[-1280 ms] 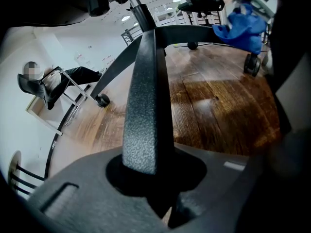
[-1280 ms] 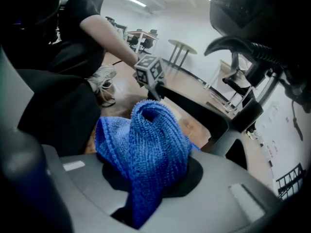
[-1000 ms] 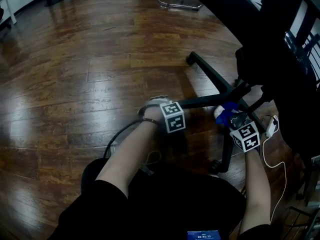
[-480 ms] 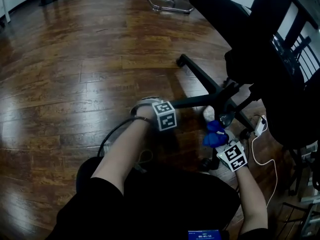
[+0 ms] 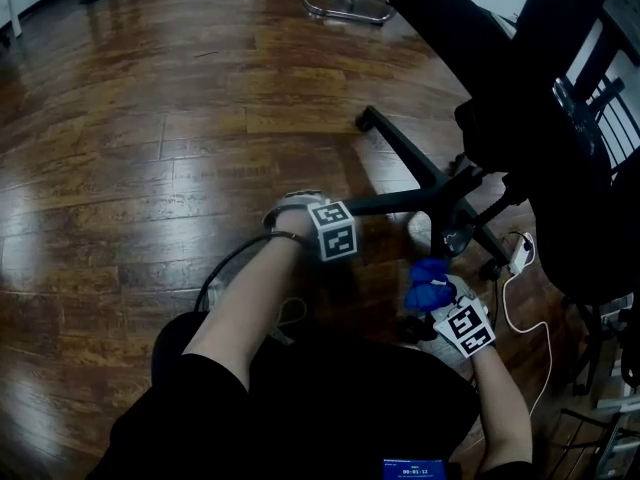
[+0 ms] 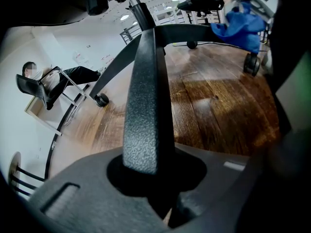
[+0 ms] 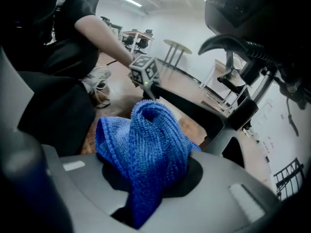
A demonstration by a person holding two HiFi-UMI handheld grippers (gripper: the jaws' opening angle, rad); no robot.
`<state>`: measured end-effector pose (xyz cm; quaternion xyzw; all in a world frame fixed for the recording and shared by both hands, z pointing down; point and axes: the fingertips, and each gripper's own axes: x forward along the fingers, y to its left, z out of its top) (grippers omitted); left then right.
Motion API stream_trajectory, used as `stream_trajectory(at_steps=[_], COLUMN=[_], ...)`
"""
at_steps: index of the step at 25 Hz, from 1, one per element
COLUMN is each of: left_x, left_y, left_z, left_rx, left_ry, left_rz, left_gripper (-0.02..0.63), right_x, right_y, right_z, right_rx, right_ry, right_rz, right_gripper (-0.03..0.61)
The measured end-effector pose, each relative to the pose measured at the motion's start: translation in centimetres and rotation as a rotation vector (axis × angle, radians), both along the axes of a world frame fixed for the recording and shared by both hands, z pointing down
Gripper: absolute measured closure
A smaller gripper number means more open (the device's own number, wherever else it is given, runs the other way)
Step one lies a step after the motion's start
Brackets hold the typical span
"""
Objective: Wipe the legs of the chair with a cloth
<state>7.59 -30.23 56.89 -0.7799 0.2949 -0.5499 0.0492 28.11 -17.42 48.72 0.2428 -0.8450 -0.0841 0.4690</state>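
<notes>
The black office chair's star base (image 5: 450,196) stands on the wooden floor. My left gripper (image 5: 350,212) is shut on the end of the leg (image 6: 146,91) that points left; the textured leg runs up between its jaws. My right gripper (image 5: 436,298) is shut on a bunched blue cloth (image 5: 429,284), which fills its jaws (image 7: 146,149). The cloth sits on or just over the near leg, between the hub and the caster (image 5: 409,328) closest to me; contact is hidden. In the left gripper view, the cloth (image 6: 240,25) shows at top right.
A white power strip (image 5: 520,253) and its cable (image 5: 530,323) lie on the floor right of the base. A black cable (image 5: 235,263) loops by my left arm. The dark seat (image 5: 520,88) overhangs the base. A chrome chair frame (image 5: 345,3) stands far back.
My right gripper with the cloth has slid from beside the hub down along the near leg toward me. The left gripper has kept its hold in the same place.
</notes>
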Motion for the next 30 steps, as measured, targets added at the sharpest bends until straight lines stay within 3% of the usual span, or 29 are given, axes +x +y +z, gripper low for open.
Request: stream_trajectory(at_steps=[6, 11, 19, 26, 30], left_x=[0.4, 0.1, 0.1, 0.1, 0.2], left_y=[-0.1, -0.3, 0.0, 0.0, 0.1], left_z=[-0.1, -0.3, -0.1, 0.0, 0.0], left_rx=[0.014, 0.026, 0.017, 0.007, 0.005], left_ry=[0.007, 0.007, 0.004, 0.004, 0.002], left_rz=[-0.004, -0.003, 0.015, 0.010, 0.012], left_gripper=[0.543, 0.543, 0.543, 0.543, 0.543], right_x=[-0.8, -1.7, -1.2, 0.0, 0.4], right_y=[-12.9, -15.6, -9.3, 4.3, 6.1], right_z=[-4.2, -5.2, -3.0, 0.9, 1.0], right_rx=[0.165, 0.208, 0.165, -0.046, -0.098], right_ry=[-0.060, -0.082, -0.023, 0.018, -0.019], right_rz=[0.184, 0.221, 0.133, -0.049, -0.073], right_gripper=[0.495, 0.495, 0.496, 0.495, 0.497])
